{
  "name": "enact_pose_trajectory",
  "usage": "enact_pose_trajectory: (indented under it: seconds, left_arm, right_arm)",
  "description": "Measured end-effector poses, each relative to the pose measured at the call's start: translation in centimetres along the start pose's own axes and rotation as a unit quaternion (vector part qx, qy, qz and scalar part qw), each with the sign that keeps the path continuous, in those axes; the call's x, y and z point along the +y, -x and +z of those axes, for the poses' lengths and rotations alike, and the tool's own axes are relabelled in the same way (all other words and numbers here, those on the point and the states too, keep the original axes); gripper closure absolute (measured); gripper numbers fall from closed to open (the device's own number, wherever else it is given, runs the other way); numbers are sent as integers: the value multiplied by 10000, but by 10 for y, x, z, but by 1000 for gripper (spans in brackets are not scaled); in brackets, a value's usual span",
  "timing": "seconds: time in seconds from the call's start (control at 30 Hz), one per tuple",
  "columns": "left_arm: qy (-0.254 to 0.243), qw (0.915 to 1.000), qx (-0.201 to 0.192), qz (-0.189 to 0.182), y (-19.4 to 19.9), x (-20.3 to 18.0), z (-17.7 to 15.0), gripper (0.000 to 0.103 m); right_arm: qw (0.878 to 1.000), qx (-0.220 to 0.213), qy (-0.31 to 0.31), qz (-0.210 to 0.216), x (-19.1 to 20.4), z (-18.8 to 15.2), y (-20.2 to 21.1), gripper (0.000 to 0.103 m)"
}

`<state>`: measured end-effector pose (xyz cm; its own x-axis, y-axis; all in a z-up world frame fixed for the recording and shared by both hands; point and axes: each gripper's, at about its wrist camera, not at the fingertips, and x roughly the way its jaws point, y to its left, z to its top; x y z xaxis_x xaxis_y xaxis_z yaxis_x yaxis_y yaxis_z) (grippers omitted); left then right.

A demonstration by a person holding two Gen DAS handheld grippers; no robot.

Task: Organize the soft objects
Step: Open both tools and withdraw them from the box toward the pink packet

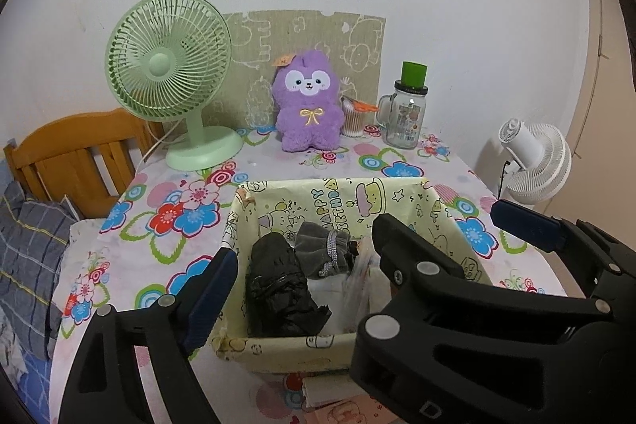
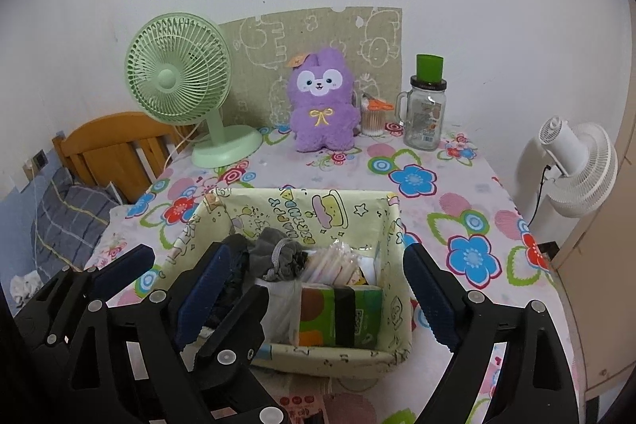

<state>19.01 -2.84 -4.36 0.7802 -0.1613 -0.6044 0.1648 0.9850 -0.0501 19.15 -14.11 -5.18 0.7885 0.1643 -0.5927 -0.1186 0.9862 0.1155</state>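
A yellow patterned box [image 1: 274, 344] [image 2: 393, 225] stands on the flowered table near me. It holds a black crumpled bag [image 1: 278, 289], a grey drawstring pouch [image 1: 326, 249] [image 2: 274, 253], a green tissue pack [image 2: 342, 312] and plastic-wrapped items [image 2: 338, 265]. A purple plush toy [image 1: 308, 106] [image 2: 322, 102] sits upright at the back against the wall. My left gripper [image 1: 363, 259] is open and empty, its jaws on either side of the box. My right gripper [image 2: 314, 293] is open and empty over the box.
A green desk fan [image 1: 171, 78] [image 2: 183, 82] stands back left. A glass jar with a green lid [image 1: 407, 110] [image 2: 427, 110] and a cotton-swab cup [image 1: 353, 118] stand back right. A white fan [image 1: 532, 161] [image 2: 576, 169] is off the right edge, a wooden headboard [image 1: 67, 153] at left.
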Motion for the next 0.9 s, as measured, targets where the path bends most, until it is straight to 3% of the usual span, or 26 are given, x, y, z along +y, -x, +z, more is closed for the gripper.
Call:
enact_pose_trajectory:
  seconds: [0.6, 0.9]
  left_arm:
    - [-58, 9997, -229, 19, 39, -13, -11, 14]
    - [-89, 9994, -319, 18, 57, -17, -19, 7]
  right_arm:
    - [9997, -222, 17, -58, 0, -12, 44, 9]
    - [9994, -320, 42, -104, 1, -23, 64, 8]
